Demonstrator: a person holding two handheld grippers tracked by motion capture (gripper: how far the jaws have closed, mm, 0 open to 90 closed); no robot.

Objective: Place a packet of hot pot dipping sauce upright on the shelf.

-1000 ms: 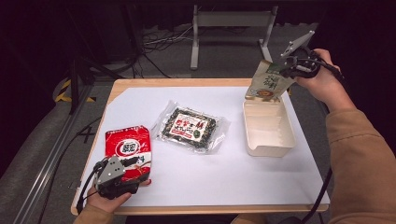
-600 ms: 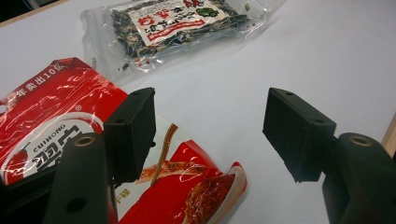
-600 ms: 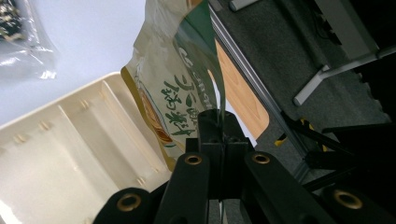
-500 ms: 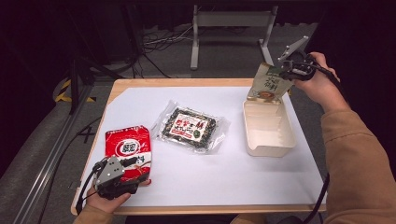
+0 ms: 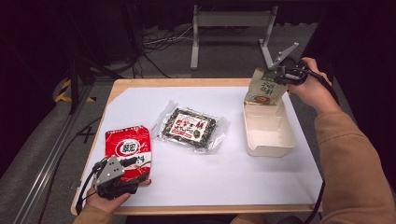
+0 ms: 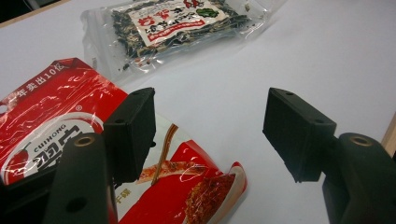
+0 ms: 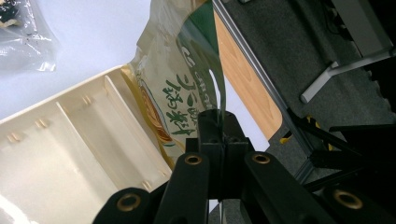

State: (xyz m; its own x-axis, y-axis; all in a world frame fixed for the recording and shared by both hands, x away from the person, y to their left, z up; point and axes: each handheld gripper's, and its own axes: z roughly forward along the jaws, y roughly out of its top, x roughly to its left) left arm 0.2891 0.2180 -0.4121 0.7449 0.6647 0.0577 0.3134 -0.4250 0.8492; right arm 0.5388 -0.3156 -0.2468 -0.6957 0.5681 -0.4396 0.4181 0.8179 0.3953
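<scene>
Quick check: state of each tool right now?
Left tool: open, over the red snack bag, gripping nothing.
Right tool: shut on the green-and-tan pouch.

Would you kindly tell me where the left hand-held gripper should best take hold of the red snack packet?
Probably the near flat edge of the red snack packet, coming in low from the person's side. It lies flat on the white table, and the left hand-held gripper has its jaws open at that corner.
</scene>
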